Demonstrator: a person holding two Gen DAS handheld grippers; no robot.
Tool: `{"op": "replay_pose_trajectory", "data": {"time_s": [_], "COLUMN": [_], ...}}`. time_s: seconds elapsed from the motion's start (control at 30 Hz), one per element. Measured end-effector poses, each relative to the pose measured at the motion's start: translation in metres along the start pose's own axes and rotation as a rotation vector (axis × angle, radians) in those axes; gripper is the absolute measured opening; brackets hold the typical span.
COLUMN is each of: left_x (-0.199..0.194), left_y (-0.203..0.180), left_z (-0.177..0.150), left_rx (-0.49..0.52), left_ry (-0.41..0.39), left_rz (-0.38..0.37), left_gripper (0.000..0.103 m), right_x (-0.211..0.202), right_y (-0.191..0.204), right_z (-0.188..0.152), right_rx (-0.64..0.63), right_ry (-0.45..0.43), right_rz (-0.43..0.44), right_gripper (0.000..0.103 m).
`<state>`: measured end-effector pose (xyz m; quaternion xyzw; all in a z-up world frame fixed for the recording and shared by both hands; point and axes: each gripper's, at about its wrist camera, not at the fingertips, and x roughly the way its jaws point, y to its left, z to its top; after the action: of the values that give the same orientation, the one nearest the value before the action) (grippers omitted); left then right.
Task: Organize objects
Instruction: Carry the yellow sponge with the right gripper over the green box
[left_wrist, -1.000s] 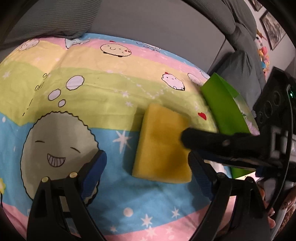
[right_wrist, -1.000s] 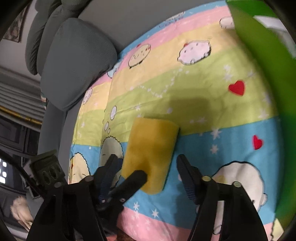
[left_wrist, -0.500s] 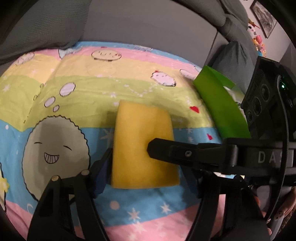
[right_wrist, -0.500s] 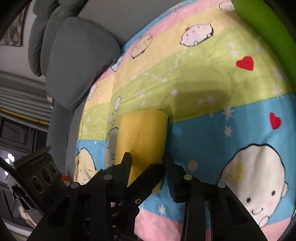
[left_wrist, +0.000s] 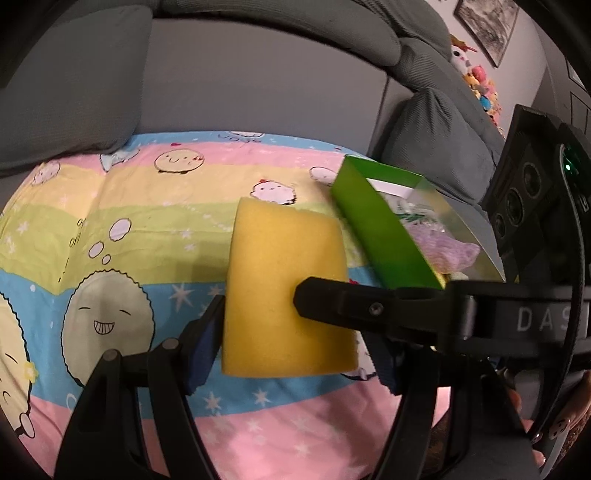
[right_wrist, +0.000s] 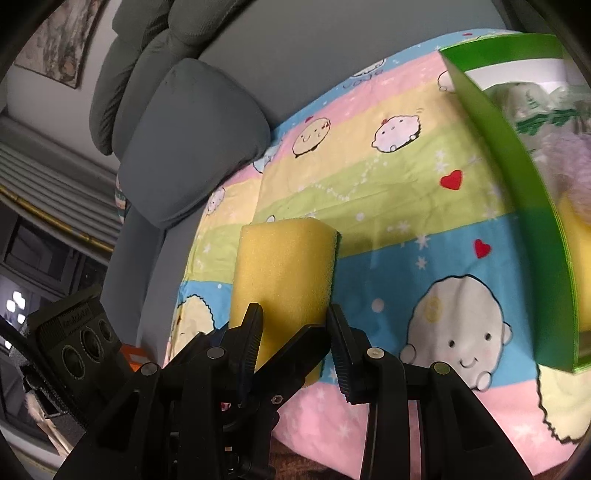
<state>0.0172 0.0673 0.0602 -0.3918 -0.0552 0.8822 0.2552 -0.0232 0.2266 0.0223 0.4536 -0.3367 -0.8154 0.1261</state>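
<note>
Nearest the lens, the left gripper has its two fingers pinching the yellow sponge by its two short ends – the blue pad presses one end, the other pad is mostly hidden behind the right gripper's finger. The right gripper also pinches the same sponge, one finger on top across the broad yellow face and one under it, so both grippers grip one sponge at once. Its lower edge is hidden behind the black fingers in the right wrist view.

The sponge is a thick rectangular block, porous yellow foam, with a thin dark green layer showing along one edge in the right wrist view. It hangs clear of the cartoon sheet, casting a shadow onto it, just beside the green box on the box's open-sheet side.

The green box is one – cut off by the frame in the right wrist view. Inside it: a lilac crumpled thing, a white packet with green print, and a second yellow block low in the box, only partly seen. What the lilac thing is I cannot tell.

Beyond the box, grey sofa cushions – and farther still, plush toys in a pile, too small to count, and one framed picture on the wall.
</note>
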Motion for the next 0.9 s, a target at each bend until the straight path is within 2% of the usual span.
{"op": "replay_pose_trajectory", "data": {"time_s": [0.9], "left_x": [-0.039], "left_y": [-0.061], "left_z": [0.014], "left_rx": [0.121], "left_ry": [-0.082], "left_rz": [-0.024], "left_gripper": [0.069], "right_x": [-0.075], "right_y": [0.008], "right_z": [-0.011], "right_rx": [-0.026], "right_ry": [-0.159], "right_rz": [0.017], "right_gripper": [0.039]}}
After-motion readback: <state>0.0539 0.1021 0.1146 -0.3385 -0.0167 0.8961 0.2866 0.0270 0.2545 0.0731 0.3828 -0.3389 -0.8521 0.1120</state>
